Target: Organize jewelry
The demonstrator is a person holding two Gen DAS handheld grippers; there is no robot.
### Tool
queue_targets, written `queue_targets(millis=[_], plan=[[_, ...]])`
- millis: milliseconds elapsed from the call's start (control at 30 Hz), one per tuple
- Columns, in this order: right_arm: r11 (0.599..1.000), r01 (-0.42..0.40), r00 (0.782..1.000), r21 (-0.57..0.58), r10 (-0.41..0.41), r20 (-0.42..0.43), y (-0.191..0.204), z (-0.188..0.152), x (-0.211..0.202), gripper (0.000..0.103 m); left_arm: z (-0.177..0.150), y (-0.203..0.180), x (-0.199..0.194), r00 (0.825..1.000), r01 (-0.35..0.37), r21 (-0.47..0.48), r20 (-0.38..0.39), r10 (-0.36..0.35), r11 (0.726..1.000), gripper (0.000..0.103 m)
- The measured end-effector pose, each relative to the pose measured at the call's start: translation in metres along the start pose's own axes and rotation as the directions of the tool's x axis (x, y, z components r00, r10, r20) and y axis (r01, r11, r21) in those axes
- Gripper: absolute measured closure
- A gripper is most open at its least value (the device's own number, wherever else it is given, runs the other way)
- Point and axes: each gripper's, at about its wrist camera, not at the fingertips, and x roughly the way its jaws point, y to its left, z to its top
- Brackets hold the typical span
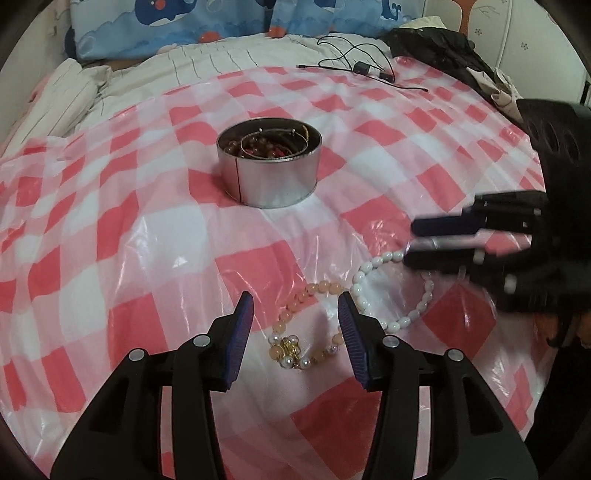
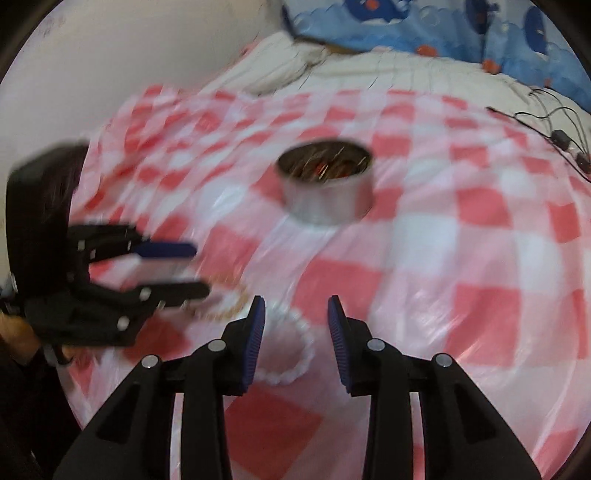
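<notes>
Left wrist view: two bracelets are seen lying on a checked sheet (image 1: 258, 266), touching each other. A peach bracelet (image 1: 295, 295) with pearl and gold beads at its near end is placed at 6 o'clock from a tin (image 1: 269, 162), well apart from it. A white bracelet (image 1: 369, 273) is laid at 3 o'clock of the peach one.

The tin is set upright mid-sheet, and dark and red beads and a thin metal hoop are held inside it.

The left gripper (image 1: 296, 326) is held over the peach bracelet with its jaws spread; the loop is framed between the blue pads (image 1: 242, 325), and nothing is pinched. The right gripper (image 1: 424, 242) is brought in from 3 o'clock, its jaws parted, over the far end of the white bracelet; whether a bead is touched cannot be told.

In the right wrist view, which is blurred, the right gripper (image 2: 296, 328) is shown spread above the white bracelet (image 2: 295, 354), with the left gripper (image 2: 195, 269) at 9 o'clock and the tin (image 2: 327, 184) at 12 o'clock.

Beyond the sheet, a black cable (image 1: 354, 62) is lying at 1 o'clock, a blue pillow (image 1: 221, 22) at 12 o'clock, and dark clothing (image 1: 443, 48) at 2 o'clock.
</notes>
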Motion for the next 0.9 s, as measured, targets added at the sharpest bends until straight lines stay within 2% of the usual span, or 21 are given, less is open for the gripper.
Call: queue_targets(millis=[100,167,233,267,300,333,367,400,467,500,600,667,767,900], plan=[[0.990,0.107,0.992,-0.097,-0.112,-0.055,0.015,-0.010,0.020,0.068,-0.004,-0.002,0.008,0.999,-0.038,0.035,-0.008,0.039,0.999,0.058],[0.983,0.134,0.989,-0.126,-0.141,-0.053,0.019,-0.013,0.023,0.068,-0.006,-0.002,0.015,0.998,-0.056,0.047,-0.023,0.057,0.997,0.058],[0.974,0.174,0.982,-0.147,-0.182,-0.043,0.019,-0.014,0.022,0.081,-0.007,-0.005,0.019,0.997,-0.067,0.076,-0.029,0.069,0.995,0.058],[0.973,0.179,0.982,-0.144,-0.187,-0.042,0.017,-0.016,0.020,0.095,-0.007,-0.007,0.020,0.997,-0.072,0.089,-0.031,0.075,0.993,0.060],[0.978,0.168,0.984,-0.128,-0.174,-0.043,0.013,-0.016,0.019,0.095,-0.009,-0.010,0.021,0.997,-0.068,0.110,-0.038,0.073,0.992,0.065],[0.980,0.163,0.985,-0.112,-0.168,-0.038,0.010,-0.015,0.017,0.095,-0.009,-0.012,0.021,0.997,-0.056,0.117,-0.046,0.062,0.992,0.076],[0.982,0.159,0.986,-0.098,-0.163,-0.031,0.008,-0.016,0.015,0.095,-0.009,-0.014,0.020,0.997,-0.053,0.127,-0.051,0.060,0.990,0.091],[0.986,0.146,0.989,-0.082,-0.148,-0.026,0.005,-0.015,0.014,0.095,-0.009,-0.015,0.019,0.997,-0.044,0.127,-0.056,0.051,0.991,0.096],[0.997,0.078,0.997,-0.008,-0.078,-0.006,-0.005,-0.012,0.007,0.095,-0.007,-0.013,0.014,0.999,-0.012,0.094,-0.046,0.017,0.995,0.096],[0.999,0.051,0.999,0.019,-0.051,0.004,-0.009,-0.008,0.005,0.095,-0.006,-0.009,0.009,0.999,0.025,0.066,-0.030,-0.023,0.998,0.096],[0.993,-0.053,0.997,0.108,0.047,0.054,-0.020,-0.002,-0.005,0.095,-0.001,0.000,-0.005,0.996,0.087,0.002,0.024,-0.087,0.996,0.096],[0.978,-0.129,0.989,0.163,0.115,0.096,-0.027,0.000,-0.011,0.095,0.001,0.005,-0.011,0.992,0.114,-0.031,0.051,-0.113,0.993,0.096],[0.953,-0.212,0.972,0.216,0.184,0.143,-0.034,0.001,-0.019,0.095,0.004,0.012,-0.009,0.994,0.099,-0.069,0.059,-0.095,0.993,0.096],[0.924,-0.290,0.949,0.250,0.244,0.198,-0.040,0.003,-0.027,0.095,0.006,0.014,-0.009,0.993,0.107,-0.080,0.065,-0.101,0.991,0.096]])
